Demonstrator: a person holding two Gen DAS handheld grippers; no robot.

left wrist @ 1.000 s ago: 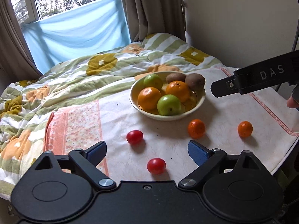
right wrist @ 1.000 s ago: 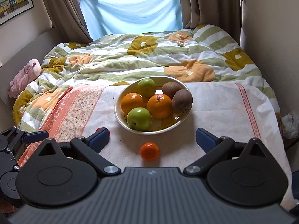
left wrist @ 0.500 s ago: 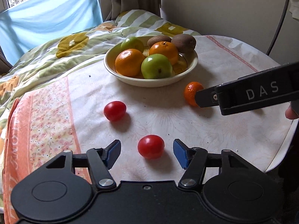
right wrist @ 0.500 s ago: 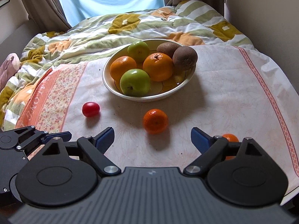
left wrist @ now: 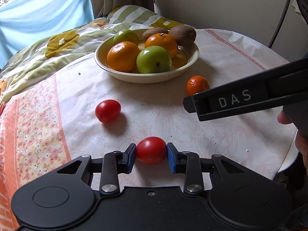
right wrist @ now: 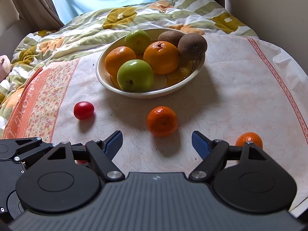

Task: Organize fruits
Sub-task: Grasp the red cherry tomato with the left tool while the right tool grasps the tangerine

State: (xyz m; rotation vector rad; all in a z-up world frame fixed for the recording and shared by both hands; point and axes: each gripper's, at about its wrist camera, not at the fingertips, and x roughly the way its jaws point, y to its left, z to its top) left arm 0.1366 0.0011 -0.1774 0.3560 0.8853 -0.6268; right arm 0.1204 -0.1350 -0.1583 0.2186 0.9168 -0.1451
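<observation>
My left gripper (left wrist: 151,155) is shut on a red tomato (left wrist: 151,150) that rests on the tablecloth. A second red tomato (left wrist: 108,110) lies further left; it also shows in the right wrist view (right wrist: 84,110). A cream bowl (left wrist: 192,61) holds oranges, green apples and kiwis. My right gripper (right wrist: 157,141) is open and empty, just short of a small mandarin (right wrist: 162,120). Another mandarin (right wrist: 249,138) lies to its right, partly hidden behind the right finger. The right gripper's side (left wrist: 240,98) crosses the left wrist view, in front of the first mandarin (left wrist: 197,84).
The table's cloth (right wrist: 240,96) has a floral orange band (right wrist: 40,100) on the left. A quilted bed (right wrist: 134,17) lies behind the table, with a wall at right. The table's edge curves close at the right (left wrist: 288,157).
My left gripper has moved forward and down and shut on the near tomato. My right gripper has moved forward and lower toward the mandarin, still open.
</observation>
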